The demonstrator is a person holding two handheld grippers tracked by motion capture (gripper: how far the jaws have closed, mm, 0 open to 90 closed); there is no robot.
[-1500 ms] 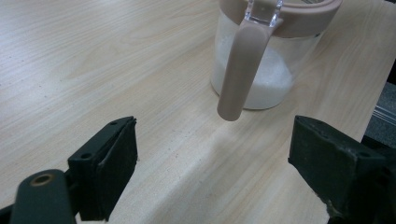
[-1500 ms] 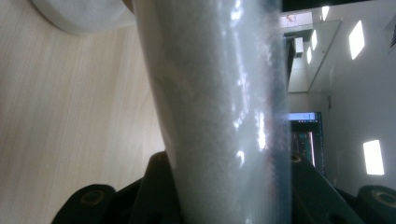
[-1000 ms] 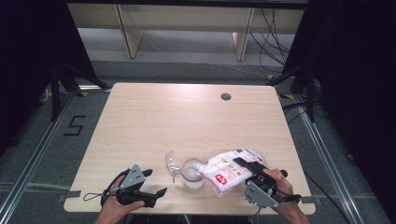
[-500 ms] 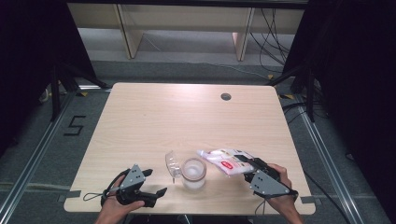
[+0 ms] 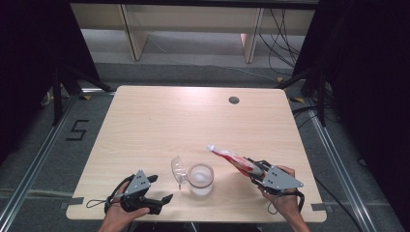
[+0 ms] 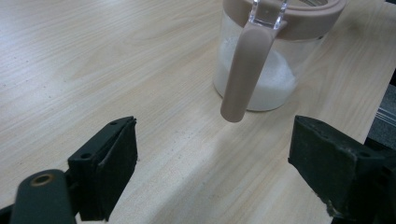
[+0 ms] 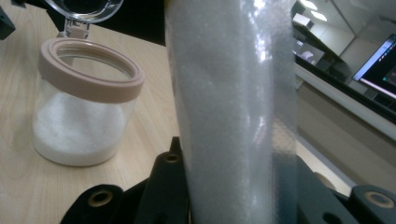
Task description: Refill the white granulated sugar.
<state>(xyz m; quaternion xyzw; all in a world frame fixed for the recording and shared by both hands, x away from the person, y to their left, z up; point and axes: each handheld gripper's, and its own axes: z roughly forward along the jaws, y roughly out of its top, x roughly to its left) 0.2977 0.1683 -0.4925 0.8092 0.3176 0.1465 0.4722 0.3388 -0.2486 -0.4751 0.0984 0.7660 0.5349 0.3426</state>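
Note:
A clear jar point(image 5: 200, 179) with a beige rim stands near the table's front edge, white granules filling its bottom. Its hinged clear lid point(image 5: 178, 170) is flipped open to the left. In the left gripper view a beige latch point(image 6: 245, 70) hangs down the jar's side point(image 6: 261, 79). My left gripper point(image 5: 161, 188) rests on the table left of the jar, open and holding nothing point(image 6: 219, 158). My right gripper point(image 5: 252, 170) is shut on a red-and-white bag point(image 5: 231, 156) to the right of the jar, its far end pointing up and left. The bag point(image 7: 233, 102) holds white granules, beside the jar point(image 7: 84, 116).
The wooden table point(image 5: 193, 121) has a small round cable hole point(image 5: 234, 100) at the back right. Both grippers work close to the front edge. Dark curtains, cables and a low shelf lie beyond the table.
My right gripper has drawn the bag back from over the jar to the right and turned it so it shows edge-on. The left gripper and the jar have stayed put.

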